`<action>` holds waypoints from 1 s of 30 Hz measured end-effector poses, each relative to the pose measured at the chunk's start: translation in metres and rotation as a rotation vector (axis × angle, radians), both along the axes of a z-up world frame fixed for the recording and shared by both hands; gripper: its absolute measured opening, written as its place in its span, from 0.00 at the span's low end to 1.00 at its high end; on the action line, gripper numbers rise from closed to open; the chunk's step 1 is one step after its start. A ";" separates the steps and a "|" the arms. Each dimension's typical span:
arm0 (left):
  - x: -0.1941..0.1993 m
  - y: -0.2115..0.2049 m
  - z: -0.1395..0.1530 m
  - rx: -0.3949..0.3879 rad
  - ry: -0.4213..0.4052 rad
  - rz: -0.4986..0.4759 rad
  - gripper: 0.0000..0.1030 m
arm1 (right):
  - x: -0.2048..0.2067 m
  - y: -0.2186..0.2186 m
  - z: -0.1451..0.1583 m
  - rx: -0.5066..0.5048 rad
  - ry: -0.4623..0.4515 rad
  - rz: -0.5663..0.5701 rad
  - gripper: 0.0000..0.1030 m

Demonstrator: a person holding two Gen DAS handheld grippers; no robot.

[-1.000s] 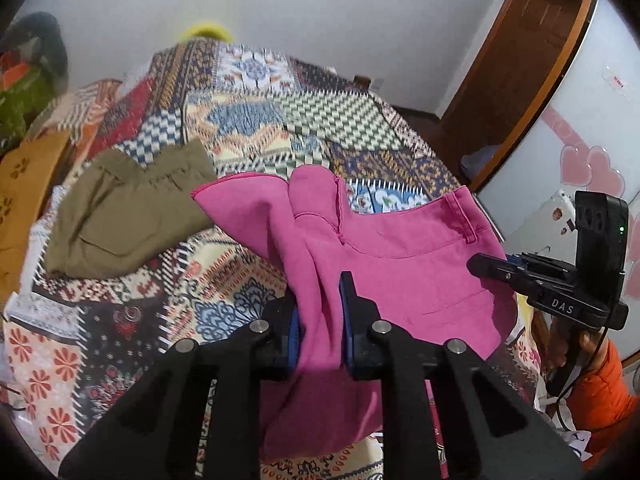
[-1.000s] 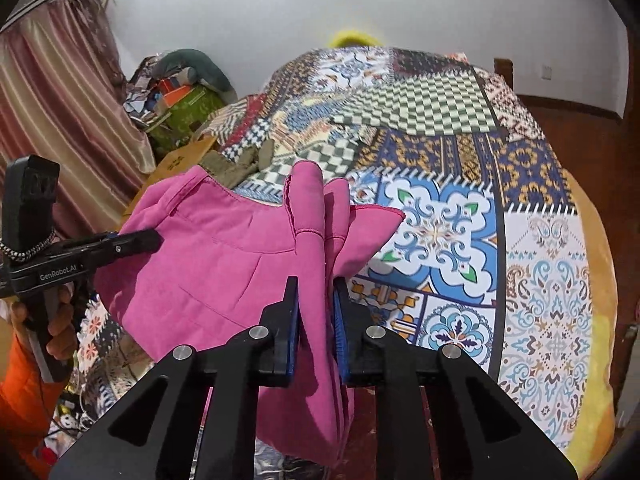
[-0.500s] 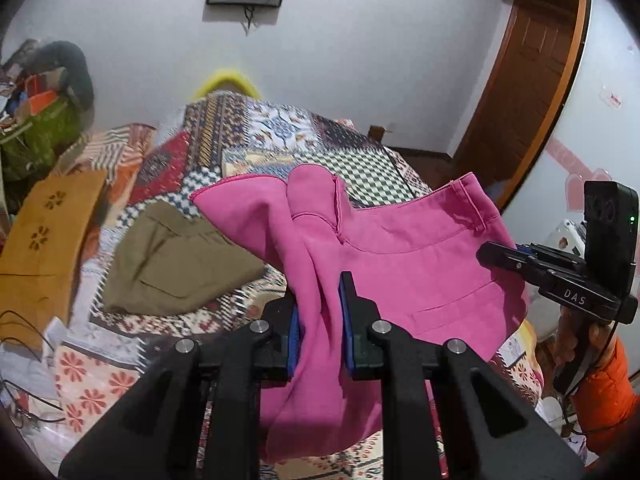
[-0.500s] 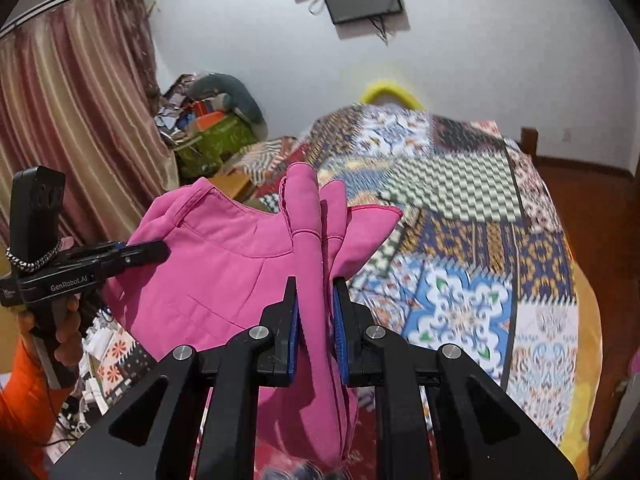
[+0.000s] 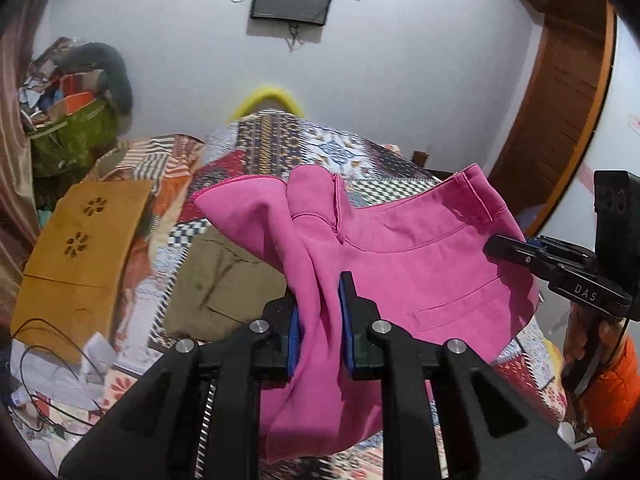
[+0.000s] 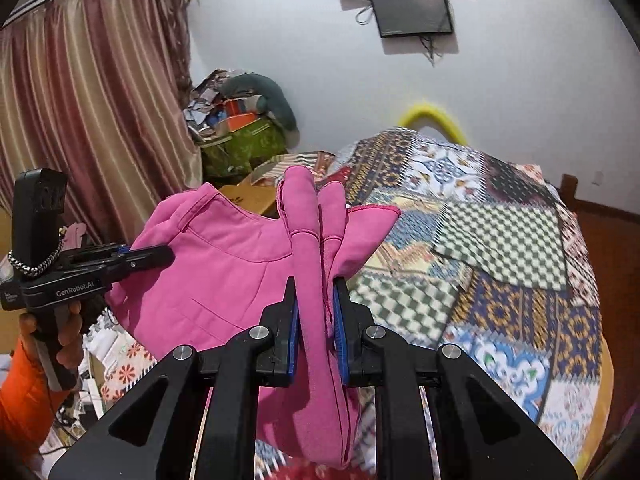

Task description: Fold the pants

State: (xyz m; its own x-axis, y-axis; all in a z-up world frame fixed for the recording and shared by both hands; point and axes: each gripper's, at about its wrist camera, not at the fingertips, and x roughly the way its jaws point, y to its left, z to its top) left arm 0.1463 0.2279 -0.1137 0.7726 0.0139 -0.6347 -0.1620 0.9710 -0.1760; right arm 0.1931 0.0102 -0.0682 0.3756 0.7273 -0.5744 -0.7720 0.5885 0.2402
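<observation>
The pink pants (image 5: pixel 416 264) hang in the air above the patchwork bed, stretched between both grippers. My left gripper (image 5: pixel 319 300) is shut on a bunched fold of the pink fabric at one end of the waistband. My right gripper (image 6: pixel 314 304) is shut on a bunched fold at the other end; it also shows at the right of the left wrist view (image 5: pixel 516 250). The left gripper shows at the left of the right wrist view (image 6: pixel 148 256). The pants (image 6: pixel 224 276) droop below both grippers, and their lower ends are hidden.
The patchwork quilt (image 6: pixel 500 248) covers the bed. Olive-green pants (image 5: pixel 224 280) lie on it below the pink ones. A brown cardboard piece (image 5: pixel 80 256) and cables lie at the bed's left. A cluttered pile with a green bag (image 6: pixel 244 140) stands by the curtain. A wooden door (image 5: pixel 560 100) is right.
Both grippers have risen with the pink pants, lifting them off the bed; the views tilted up and more wall and the screen came into sight. Both grips stayed shut.
</observation>
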 end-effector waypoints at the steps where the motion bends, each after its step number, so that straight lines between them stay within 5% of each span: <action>1: 0.001 0.005 -0.001 0.000 0.001 0.005 0.16 | 0.002 0.005 0.000 0.001 0.000 0.005 0.13; 16: 0.059 0.084 -0.024 0.021 0.023 0.058 0.16 | 0.050 0.092 -0.009 0.003 -0.010 0.050 0.13; 30: 0.103 0.139 -0.104 -0.040 0.154 0.072 0.16 | 0.077 0.150 -0.075 -0.095 0.084 0.102 0.13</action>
State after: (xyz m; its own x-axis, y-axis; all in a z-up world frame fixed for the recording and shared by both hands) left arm 0.2497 0.3665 -0.2180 0.6645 0.0379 -0.7464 -0.2585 0.9487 -0.1820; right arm 0.2698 0.1597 -0.1436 0.2501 0.7002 -0.6687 -0.8085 0.5310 0.2536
